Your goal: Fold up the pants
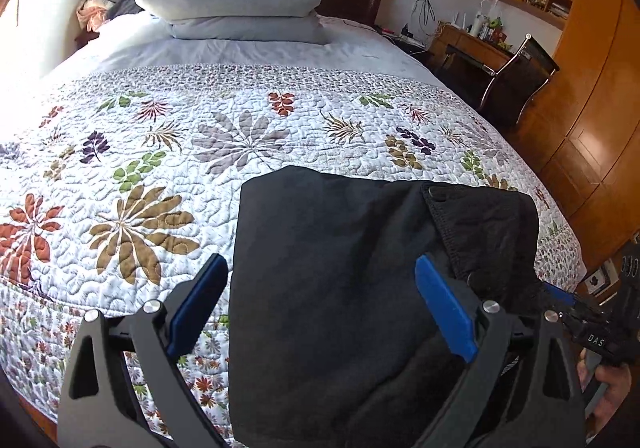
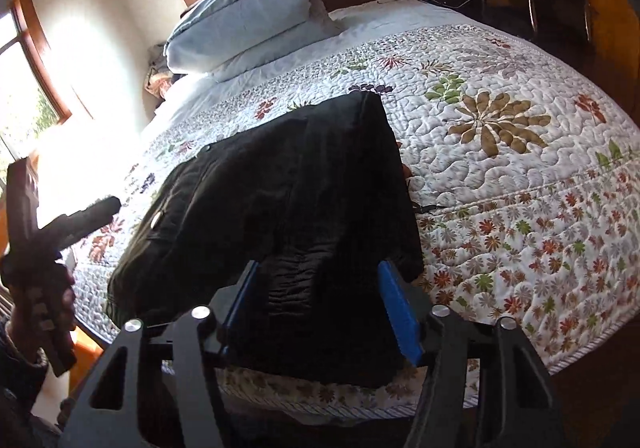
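- the bed (image 1: 168,175) is the biggest thing here, quilt flat, and the pants (image 1: 340,268) lie as a dark folded bundle near its front edge, closest to me. my worry: the bundle sits close enough to the edge that a careless tug could drag its near end over the side.
- the pants look folded into a rough rectangle already, but in the right wrist view the pants (image 2: 280,187) bulge on the side toward the window, with the waistband part lumped up. i judge the fold is uneven, so another fold may come out crooked or slump open.
- my left gripper (image 1: 320,308) stands wide, one blue finger out over the quilt, the other over the cloth, pressing nothing. if i close from here i could pinch only the top layer and peel the fold apart.
- my right gripper (image 2: 316,308) stands about half open with cloth between the fingers; i see no pinch, so i count it as not holding. closing on that wrinkled patch could bunch it further.
- my two tools sit close at the same end; they could bump.
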### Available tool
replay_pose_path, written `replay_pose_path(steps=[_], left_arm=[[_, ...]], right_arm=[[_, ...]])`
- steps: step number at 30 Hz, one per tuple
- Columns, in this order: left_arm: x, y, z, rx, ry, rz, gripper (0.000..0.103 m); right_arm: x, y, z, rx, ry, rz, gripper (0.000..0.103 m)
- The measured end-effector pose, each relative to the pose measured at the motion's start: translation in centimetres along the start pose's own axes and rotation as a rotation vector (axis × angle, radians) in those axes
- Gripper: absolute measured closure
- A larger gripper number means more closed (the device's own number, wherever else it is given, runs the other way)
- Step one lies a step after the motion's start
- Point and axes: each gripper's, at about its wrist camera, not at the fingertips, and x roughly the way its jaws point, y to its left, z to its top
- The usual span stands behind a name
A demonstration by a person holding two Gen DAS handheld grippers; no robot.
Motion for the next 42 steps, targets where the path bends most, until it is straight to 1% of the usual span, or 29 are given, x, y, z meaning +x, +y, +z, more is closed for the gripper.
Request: replay_pose_path(steps=[1,2,3,5,6,7,8,9,11,17,21,22,23,24,27,29,32,33,34,35,37,38,39,40,42], left_arm=[[-0.2,-0.3,0.1,0.013,-0.007,0.003,0.007],[-0.5,-0.6,0.2,0.024,-0.014,0.002,0.007],[-0.6,-0.8,0.3,0.030,-0.017,0.000,0.007],[-0.8,-1.1,0.4,0.038,-0.019,-0.005,0.007],[-0.9,-1.2,0.4,0.039,-0.019,-0.004,0.007],[-0.9,-1.2,0.4,0.040,-0.016,-0.002,0.006],[-0.8,-1.2,0.4,0.040,-0.008,0.000,0.005],[-0.7,-1.1,0.4,0.039,0.000,0.001,0.005],[-0.5,-0.8,0.4,0.033,0.007,0.010,0.005],[0.3,1.1,-0.4,0.009,0.046,0.064,0.005],[0.5,2.5,-1.1,-0.007,0.068,0.100,0.005],[0.5,2.9,-1.2,-0.010,0.072,0.109,0.005],[0.5,3.2,-1.3,-0.014,0.076,0.117,0.005],[0.5,3.5,-1.4,-0.019,0.080,0.124,0.005],[0.6,4.0,-1.8,-0.032,0.088,0.127,0.005],[0.9,4.0,-2.1,-0.019,0.103,0.130,0.005],[1.1,3.7,-2.5,0.000,0.112,0.139,0.005],[1.1,3.7,-2.6,0.000,0.116,0.137,0.005],[1.2,3.7,-2.7,-0.001,0.119,0.135,0.005],[1.1,3.6,-2.8,-0.001,0.120,0.135,0.005],[1.2,3.6,-3.0,0.001,0.124,0.137,0.005],[1.3,3.6,-3.1,0.003,0.127,0.137,0.005],[1.3,3.6,-3.3,0.003,0.128,0.138,0.005],[1.4,3.6,-3.4,0.002,0.130,0.138,0.005],[1.4,3.6,-3.5,0.001,0.130,0.138,0.005]], right_arm=[[0.0,0.1,0.0,-0.013,0.006,0.009,0.060],[0.1,0.2,0.0,-0.019,0.015,0.022,0.070],[0.3,0.4,0.0,-0.026,0.017,0.007,0.072],[0.3,1.0,0.1,-0.068,0.028,-0.016,0.074],[0.1,1.2,0.2,-0.083,0.026,-0.027,0.079],[-0.2,1.1,0.4,-0.074,0.021,-0.026,0.088],[-0.7,0.6,0.7,-0.046,0.012,0.003,0.089],[-1.1,0.1,0.8,-0.027,0.003,0.025,0.092],[-1.8,-0.3,0.9,-0.021,-0.004,0.036,0.094],[-2.3,0.1,0.5,-0.063,-0.004,0.033,0.097],[-2.4,-0.5,0.2,-0.057,0.006,0.019,0.098],[-2.5,-0.6,0.2,-0.058,0.002,0.013,0.100],[-2.8,-0.9,0.2,-0.051,-0.009,-0.018,0.103],[-3.2,-1.4,0.3,-0.035,-0.018,-0.053,0.103],[-4.1,-3.0,0.3,0.024,-0.046,-0.032,0.103],[-4.2,-2.8,0.3,0.009,-0.045,0.004,0.103],[-3.6,-1.8,0.3,-0.001,-0.033,0.091,0.103],[-3.1,-1.4,0.3,-0.005,-0.025,0.106,0.102],[-2.6,-1.1,0.3,-0.010,-0.012,0.118,0.096],[-2.2,-0.8,0.3,-0.017,-0.002,0.119,0.092],[-1.4,-0.5,0.3,-0.012,0.005,0.126,0.076],[-1.2,-0.5,0.4,-0.004,0.009,0.138,0.071],[-1.0,-0.5,0.4,0.002,0.012,0.134,0.062],[-0.8,-0.5,0.5,-0.001,0.010,0.111,0.056],[-0.7,-0.9,0.6,0.000,0.017,0.072,0.053]])
